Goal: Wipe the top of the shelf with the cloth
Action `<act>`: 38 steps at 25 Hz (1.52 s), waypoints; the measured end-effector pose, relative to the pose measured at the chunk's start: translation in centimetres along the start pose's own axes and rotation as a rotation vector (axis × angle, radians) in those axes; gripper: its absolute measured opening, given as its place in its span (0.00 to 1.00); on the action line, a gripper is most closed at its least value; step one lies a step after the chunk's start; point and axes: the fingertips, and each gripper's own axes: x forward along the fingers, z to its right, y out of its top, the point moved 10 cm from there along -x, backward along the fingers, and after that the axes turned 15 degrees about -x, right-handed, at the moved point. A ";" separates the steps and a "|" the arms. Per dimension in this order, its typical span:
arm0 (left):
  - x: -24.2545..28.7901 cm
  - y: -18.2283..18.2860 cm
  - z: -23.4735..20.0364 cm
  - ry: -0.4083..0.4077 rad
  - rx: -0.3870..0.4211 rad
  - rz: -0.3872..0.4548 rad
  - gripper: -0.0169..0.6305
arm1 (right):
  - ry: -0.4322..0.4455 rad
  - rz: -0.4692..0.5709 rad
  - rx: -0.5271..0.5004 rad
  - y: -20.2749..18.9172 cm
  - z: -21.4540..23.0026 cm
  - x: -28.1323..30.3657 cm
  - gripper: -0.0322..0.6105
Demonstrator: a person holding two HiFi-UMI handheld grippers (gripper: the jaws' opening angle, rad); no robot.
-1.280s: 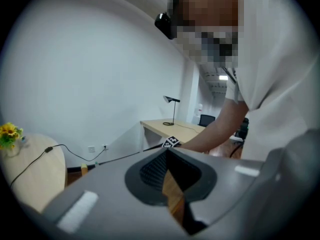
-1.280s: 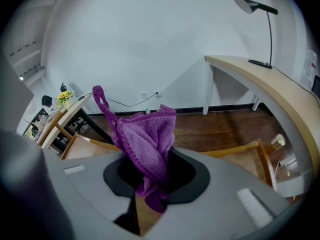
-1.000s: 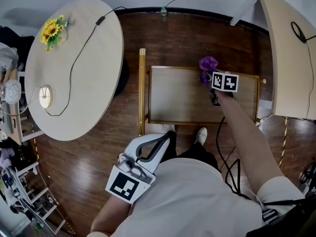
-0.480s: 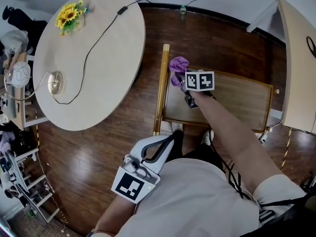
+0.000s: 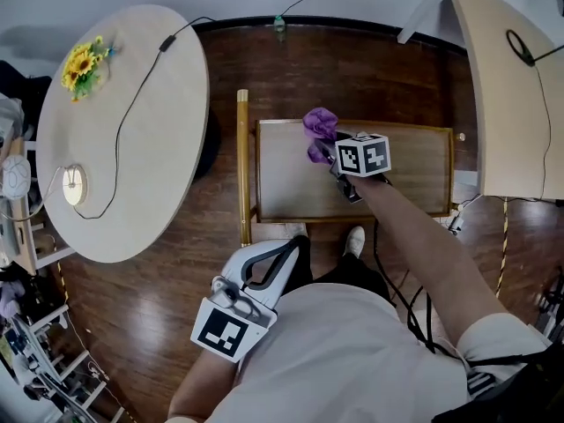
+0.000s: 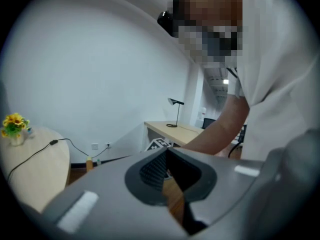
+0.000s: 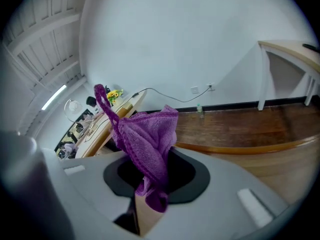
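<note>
The right gripper [image 5: 330,154] is pinching the cloth [image 5: 319,123] at the shelf's [image 5: 291,188] back edge, the left gripper [image 5: 289,247] idling closed; dragging may tug it free.

Shelf top [image 5: 286,183] has bare surface left and right of the right gripper [image 5: 328,151] and its cloth [image 5: 319,123] (both sit at the upper middle of the top, with the arm crossing the lower edge). A wooden bar [image 5: 241,166] runs just beside the shelf's left edge. Round table [image 5: 132,148] fills frame left and a desk [image 5: 502,104] the upper right. Open floor [image 5: 370,69] above the shelf; shoes [image 5: 355,239] just below it.
</note>
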 end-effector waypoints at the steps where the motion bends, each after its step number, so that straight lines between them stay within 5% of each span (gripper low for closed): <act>1: 0.7 0.1 0.5 -0.020 0.005 -0.004 0.05 | -0.030 0.007 0.011 -0.6 1.4 -2.0 0.21; 11: 7.3 0.5 6.7 -0.118 0.031 -0.046 0.05 | -0.374 -0.057 0.063 -9.5 18.1 -20.4 0.21; 19: 8.7 0.2 9.8 -0.086 0.033 -0.073 0.05 | -0.517 -0.167 0.103 -14.3 25.6 -25.8 0.21; 26: 8.1 0.1 9.7 -0.055 0.025 -0.080 0.05 | -0.476 -0.164 0.143 -14.6 24.2 -22.1 0.21; 38: 4.4 0.4 6.2 -0.044 0.025 -0.046 0.05 | -0.299 -0.131 0.114 -10.2 12.8 -11.1 0.21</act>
